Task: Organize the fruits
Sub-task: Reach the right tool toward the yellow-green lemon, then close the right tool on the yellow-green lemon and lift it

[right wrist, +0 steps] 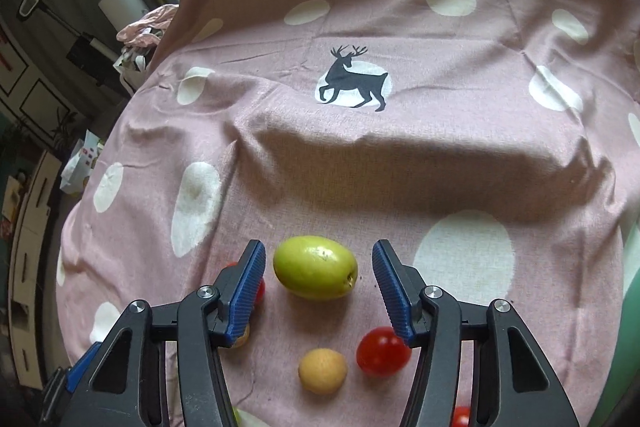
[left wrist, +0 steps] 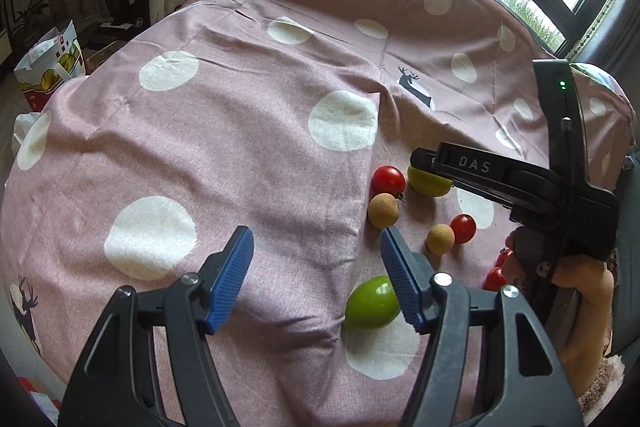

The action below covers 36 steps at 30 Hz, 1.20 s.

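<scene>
Small fruits lie on a pink spotted cloth (left wrist: 240, 131). In the left wrist view my left gripper (left wrist: 316, 247) is open and empty, with a green fruit (left wrist: 370, 305) just below its right finger. Beyond lie a red tomato (left wrist: 388, 180), a tan round fruit (left wrist: 383, 211), a second tan fruit (left wrist: 440, 239) and a second tomato (left wrist: 463, 228). My right gripper (right wrist: 318, 263) is open around a yellow-green fruit (right wrist: 315, 267), not touching it; the same fruit shows in the left wrist view (left wrist: 426, 183) under the right gripper's body. A tan fruit (right wrist: 322, 371) and tomato (right wrist: 382, 351) lie nearer.
The cloth (right wrist: 400, 155) rises over a hump at the back with a deer print (right wrist: 352, 79). Bags (left wrist: 52, 67) and clutter stand on the floor to the left. More tomatoes (left wrist: 494, 279) sit by the hand holding the right gripper. Windows are behind.
</scene>
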### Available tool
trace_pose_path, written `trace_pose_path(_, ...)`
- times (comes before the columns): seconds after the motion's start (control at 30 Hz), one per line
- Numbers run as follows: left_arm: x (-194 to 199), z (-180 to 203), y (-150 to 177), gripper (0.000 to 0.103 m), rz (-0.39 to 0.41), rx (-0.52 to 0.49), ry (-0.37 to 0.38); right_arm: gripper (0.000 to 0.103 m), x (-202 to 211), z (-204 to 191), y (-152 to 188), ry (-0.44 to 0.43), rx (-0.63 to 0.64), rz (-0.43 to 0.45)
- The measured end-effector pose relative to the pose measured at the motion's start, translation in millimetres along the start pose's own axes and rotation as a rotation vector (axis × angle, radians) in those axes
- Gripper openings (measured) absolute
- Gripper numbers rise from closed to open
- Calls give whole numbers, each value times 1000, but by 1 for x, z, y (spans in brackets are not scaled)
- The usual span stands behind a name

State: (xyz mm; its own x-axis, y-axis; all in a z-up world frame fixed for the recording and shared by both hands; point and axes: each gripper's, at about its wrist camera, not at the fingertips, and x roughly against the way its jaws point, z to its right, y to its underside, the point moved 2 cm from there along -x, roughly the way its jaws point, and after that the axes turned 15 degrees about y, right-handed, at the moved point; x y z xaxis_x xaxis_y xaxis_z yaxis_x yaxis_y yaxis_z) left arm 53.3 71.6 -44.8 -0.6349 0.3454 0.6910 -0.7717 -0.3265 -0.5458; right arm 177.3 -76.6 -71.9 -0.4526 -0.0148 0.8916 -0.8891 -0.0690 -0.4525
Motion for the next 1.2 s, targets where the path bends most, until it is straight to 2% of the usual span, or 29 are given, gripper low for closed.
trace_pose_path(0.17,1,1,0,65,4,-25,-18,46,-10,-7,0,-16,21,-20)
trace_pose_path(0.3,3,2,1,65,5,-26,-6,46,-4,1,3,-5,12,4)
trace_pose_path(0.4,3,3,1,65,7,-31,-11,46,15,11,10,-30,4,23)
trace_pose_path(0.57,3,9,4,65,7,-44,-12,46,53,34,41,-47,-4,38)
trace_pose_path(0.7,0,19,8,65,1,-71,-8,46,66,49,74,-101,-20,4)
trace_pose_path(0.87,-2,27,12,65,-2,-102,-18,46,57,48,107,-95,19,-57)
trace_pose_path(0.97,-4,30,14,65,-8,-106,-18,46,48,43,113,-87,48,-91)
trace_pose_path(1.07,-5,32,15,65,-8,-112,-26,46,48,41,111,-73,63,-75)
trace_pose_path(1.2,-5,33,16,65,-9,-116,-27,46,48,46,112,-103,48,-83)
